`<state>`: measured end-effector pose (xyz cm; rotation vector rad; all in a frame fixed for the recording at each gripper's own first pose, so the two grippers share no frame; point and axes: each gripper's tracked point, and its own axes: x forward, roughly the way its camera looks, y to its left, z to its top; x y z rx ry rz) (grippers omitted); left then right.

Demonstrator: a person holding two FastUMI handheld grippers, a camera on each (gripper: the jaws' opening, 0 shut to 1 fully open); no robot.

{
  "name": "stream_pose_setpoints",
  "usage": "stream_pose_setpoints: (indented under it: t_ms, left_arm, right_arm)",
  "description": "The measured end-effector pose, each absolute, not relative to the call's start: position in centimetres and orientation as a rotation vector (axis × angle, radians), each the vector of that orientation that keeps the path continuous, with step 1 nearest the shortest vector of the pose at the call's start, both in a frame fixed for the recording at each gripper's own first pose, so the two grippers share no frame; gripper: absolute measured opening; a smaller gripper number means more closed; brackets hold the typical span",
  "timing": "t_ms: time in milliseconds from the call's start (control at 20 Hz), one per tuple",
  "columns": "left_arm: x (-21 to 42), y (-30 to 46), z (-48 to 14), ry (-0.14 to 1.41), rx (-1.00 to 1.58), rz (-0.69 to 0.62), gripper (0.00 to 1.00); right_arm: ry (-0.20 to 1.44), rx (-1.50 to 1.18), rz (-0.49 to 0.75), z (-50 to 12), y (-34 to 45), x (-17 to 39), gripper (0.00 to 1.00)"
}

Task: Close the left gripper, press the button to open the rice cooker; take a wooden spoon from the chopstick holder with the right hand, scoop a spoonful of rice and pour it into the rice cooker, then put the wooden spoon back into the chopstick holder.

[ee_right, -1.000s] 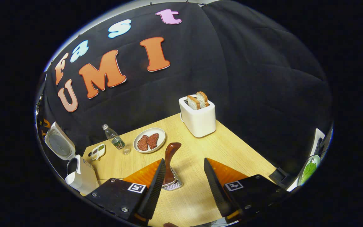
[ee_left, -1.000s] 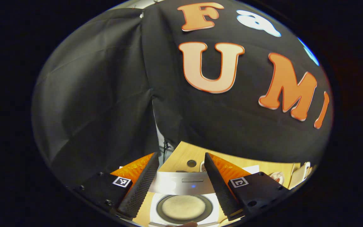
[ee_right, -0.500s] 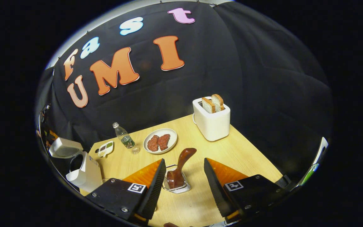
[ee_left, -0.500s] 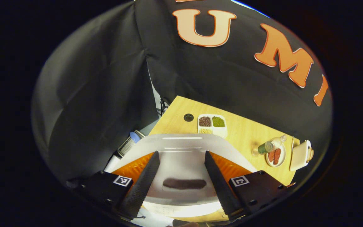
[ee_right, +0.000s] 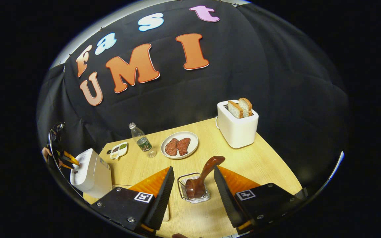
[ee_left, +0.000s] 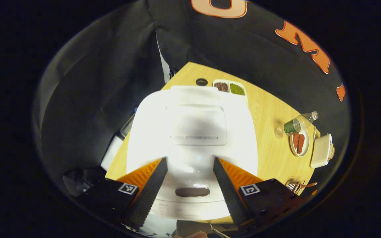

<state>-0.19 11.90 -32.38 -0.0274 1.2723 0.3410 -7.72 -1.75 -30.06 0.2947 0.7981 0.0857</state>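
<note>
With the rice cooker [ee_left: 192, 138] lid down at the table's left, the left gripper [ee_left: 190, 180] hangs open over it; rightward, the wooden spoon [ee_right: 203, 177] sits in its chopstick holder [ee_right: 184, 193] between the open right gripper [ee_right: 192, 188] fingers (apparently finished), leaving only withdrawal.

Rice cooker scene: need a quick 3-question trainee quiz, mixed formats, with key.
1. True or false: the rice cooker has its lid shut.
2. Multiple choice: the wooden spoon is A) lying flat on the table, B) standing in the chopstick holder, C) stuck in a toaster slot.
3. Fill in: the toaster holds ___ slices of bread.

Key: 1 true; 2 B; 3 two.
</note>
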Motion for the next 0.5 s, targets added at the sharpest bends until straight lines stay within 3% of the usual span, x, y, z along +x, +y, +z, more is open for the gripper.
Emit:
stream_pose_setpoints:
  t_ms: [200, 250, 500]
  left_arm:
    - [0.1, 11.8, -32.3, 1.187, -0.034, 0.321, 0.96]
    - [0.4, 11.1, -31.7, 1.147, -0.074, 0.305, 1.0]
    - [3.9, 9.3, -23.2, 0.754, 0.059, 0.226, 1.0]
  right_arm:
    - [0.744, 0.277, 0.118, -28.4, -0.2, -6.4, 0.76]
    - [0.719, 0.265, 0.125, -27.6, 0.1, -5.7, 0.76]
    - [0.532, 0.203, 0.147, -21.5, 1.7, -2.2, 0.76]
